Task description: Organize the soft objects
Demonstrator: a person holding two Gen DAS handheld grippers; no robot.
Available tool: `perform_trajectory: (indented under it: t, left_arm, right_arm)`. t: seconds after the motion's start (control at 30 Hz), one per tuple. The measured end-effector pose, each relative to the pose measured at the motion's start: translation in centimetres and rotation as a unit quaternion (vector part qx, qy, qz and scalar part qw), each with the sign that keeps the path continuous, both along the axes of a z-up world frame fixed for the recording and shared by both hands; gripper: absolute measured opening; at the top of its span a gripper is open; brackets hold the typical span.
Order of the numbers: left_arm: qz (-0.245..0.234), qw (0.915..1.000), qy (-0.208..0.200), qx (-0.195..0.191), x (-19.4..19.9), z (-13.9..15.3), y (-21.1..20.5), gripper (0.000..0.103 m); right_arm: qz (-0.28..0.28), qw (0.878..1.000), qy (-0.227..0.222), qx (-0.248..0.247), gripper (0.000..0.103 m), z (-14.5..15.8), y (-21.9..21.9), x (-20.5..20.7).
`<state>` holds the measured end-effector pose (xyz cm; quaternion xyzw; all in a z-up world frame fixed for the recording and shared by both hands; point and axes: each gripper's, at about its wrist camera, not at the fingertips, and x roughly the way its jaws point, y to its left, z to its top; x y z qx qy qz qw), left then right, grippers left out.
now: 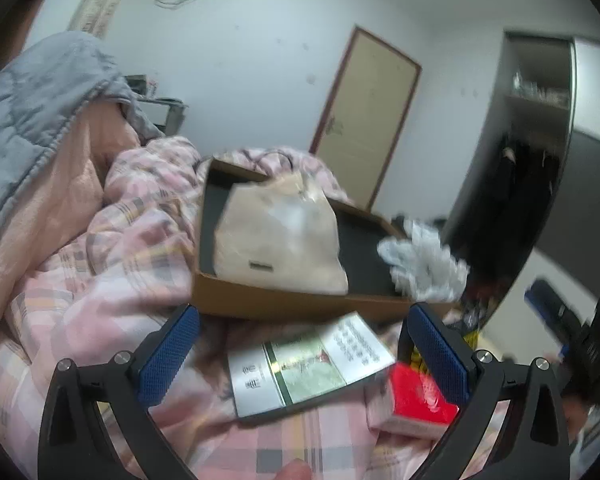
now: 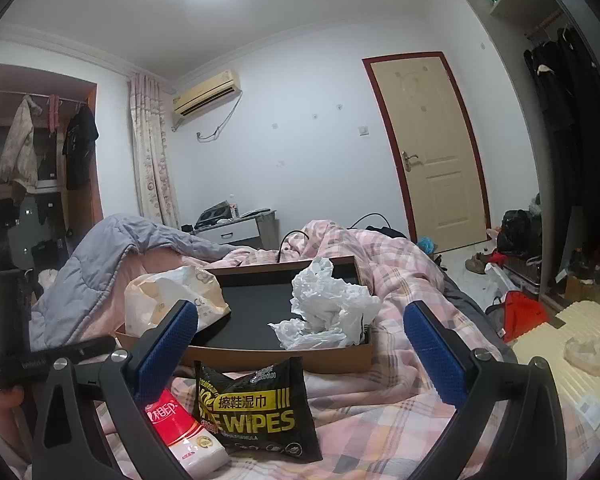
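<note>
Shallow brown cardboard tray with black lining (image 2: 256, 316) sits on the pink plaid bedspread (image 2: 400, 392). Inside it: beige plastic bag (image 1: 276, 236) at one end, crumpled white plastic bag (image 2: 328, 304) at the other. Black shoe-wipes pouch (image 2: 256, 408) and red-and-white tissue pack (image 2: 184, 428) lie just before the tray. Left hand-held gripper (image 1: 304, 356) and right hand-held gripper (image 2: 300, 348): both spread wide, holding nothing.

box (image 2: 240, 354) centre: bare, passable | corners: beige bag (image 2: 172, 300), white plastic (image 2: 328, 304) obstruct
</note>
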<state>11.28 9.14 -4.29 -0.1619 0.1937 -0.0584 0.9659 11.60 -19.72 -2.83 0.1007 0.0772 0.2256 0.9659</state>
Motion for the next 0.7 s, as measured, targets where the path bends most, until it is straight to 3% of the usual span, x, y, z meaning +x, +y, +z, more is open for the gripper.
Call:
perform_trajectory:
  t: [0.1, 0.2, 0.7]
  left_arm:
    - [0.013, 0.9986, 0.047, 0.02, 1.1, -0.5, 0.0, 0.103]
    - [-0.006, 0.998, 0.063, 0.004, 1.7, -1.6, -0.3, 0.103]
    - [-0.071, 0.993, 0.094, 0.007, 3.5, -2.7, -2.2, 0.103]
  right_arm:
    - [-0.001, 1.0, -0.003, -0.002, 0.103, 0.1, 0.2, -0.2]
    - [-0.002, 1.0, -0.007, -0.009, 0.103, 0.2, 0.3, -0.3]
    - [-0.003, 1.0, -0.008, -0.012, 0.103, 0.3, 0.5, -0.3]
